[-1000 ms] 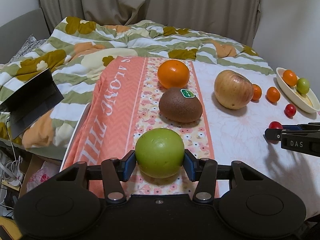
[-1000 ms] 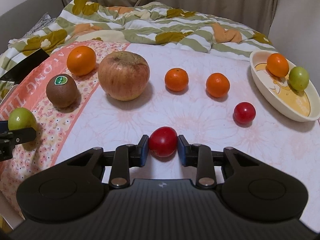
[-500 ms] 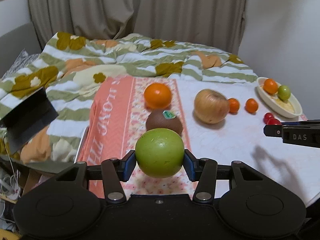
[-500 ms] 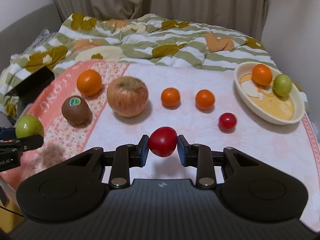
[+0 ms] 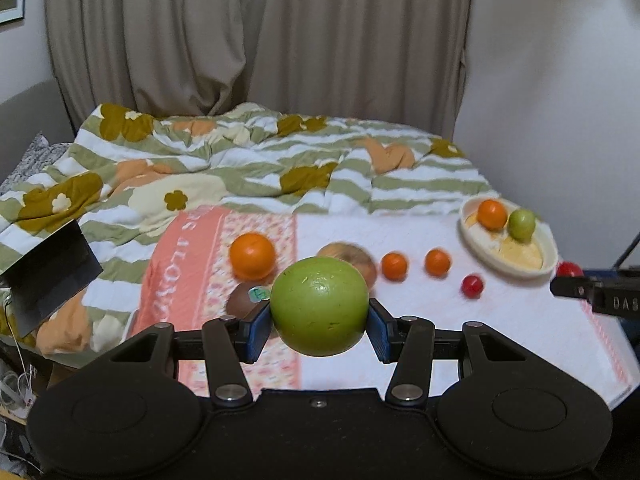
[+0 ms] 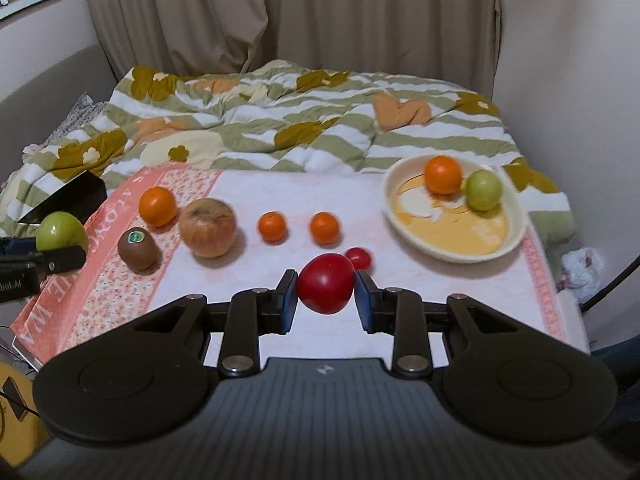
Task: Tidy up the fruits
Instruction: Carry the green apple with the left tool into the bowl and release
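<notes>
Over the bed's left edge the left gripper holds a big green apple between its jaws, clear of the cloth. Further right, the right gripper clamps a red tomato in the air, and 2 fruits sit in the cream bowl near the bed's right edge.

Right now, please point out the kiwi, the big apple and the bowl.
kiwi [image 6: 138,249]: right wrist view, brown side below sticker.
big apple [image 6: 207,227]: right wrist view, front face.
bowl [image 6: 404,227]: right wrist view, near left rim.
</notes>
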Available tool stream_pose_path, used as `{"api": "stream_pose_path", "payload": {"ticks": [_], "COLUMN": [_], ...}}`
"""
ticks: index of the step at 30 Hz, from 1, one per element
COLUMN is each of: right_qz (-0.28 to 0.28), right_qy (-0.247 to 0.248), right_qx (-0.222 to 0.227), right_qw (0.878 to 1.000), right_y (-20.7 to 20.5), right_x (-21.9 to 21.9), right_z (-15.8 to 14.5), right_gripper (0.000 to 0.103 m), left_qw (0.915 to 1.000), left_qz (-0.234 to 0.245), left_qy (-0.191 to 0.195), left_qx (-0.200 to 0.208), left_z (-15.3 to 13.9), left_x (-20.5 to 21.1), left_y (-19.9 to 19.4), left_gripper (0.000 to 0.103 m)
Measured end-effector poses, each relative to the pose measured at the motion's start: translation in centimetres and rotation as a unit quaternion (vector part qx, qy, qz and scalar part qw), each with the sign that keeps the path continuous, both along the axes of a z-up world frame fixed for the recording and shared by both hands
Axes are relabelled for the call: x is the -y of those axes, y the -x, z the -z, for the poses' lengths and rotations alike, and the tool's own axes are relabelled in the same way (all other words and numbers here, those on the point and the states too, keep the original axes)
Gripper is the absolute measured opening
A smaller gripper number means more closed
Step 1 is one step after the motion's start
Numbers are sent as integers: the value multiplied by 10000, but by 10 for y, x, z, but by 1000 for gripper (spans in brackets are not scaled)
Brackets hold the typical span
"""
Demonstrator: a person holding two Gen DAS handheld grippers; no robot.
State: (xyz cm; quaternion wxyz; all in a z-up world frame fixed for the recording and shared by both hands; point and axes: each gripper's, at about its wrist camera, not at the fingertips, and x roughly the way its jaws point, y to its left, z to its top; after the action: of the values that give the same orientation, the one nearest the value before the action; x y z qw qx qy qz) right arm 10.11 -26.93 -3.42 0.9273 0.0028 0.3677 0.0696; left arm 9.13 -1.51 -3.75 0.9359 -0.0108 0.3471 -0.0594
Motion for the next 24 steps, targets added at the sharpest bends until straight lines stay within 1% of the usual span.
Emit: {"api": "stream_pose_path", "payload": {"ticks": [3, 7, 11, 14, 18, 24], "right_qz": [-101, -227, -375, -438, -428, -257], "right_qy": [12, 4, 32, 62, 94, -25], "right_qx": [47, 134, 223, 255, 254, 184], "right_qw": [9999, 9997, 9990, 9987, 9987, 9995], "right_y": [2, 1, -6, -14, -30, -61], "right_x": [29, 67, 107, 131, 161, 190], "right_z": [-8, -15, -22, -25, -23, -10], "right_gripper": [46, 46, 46, 46, 46, 46], "left_qw": [9998, 9996, 9993, 9989, 9990, 9994], "left_qz": [-114, -126, -200, -214, -148, 41], "left_qy": [138, 149, 189, 292, 372, 315], "left_qx": [56, 189, 262, 284, 217, 122], "left_z": [-9, -20, -27, -29, -27, -22], "left_x": [24, 63, 100, 122, 150, 186], "left_y": [3, 3, -3, -11, -27, -60], "left_gripper": [54, 54, 54, 54, 54, 54]}}
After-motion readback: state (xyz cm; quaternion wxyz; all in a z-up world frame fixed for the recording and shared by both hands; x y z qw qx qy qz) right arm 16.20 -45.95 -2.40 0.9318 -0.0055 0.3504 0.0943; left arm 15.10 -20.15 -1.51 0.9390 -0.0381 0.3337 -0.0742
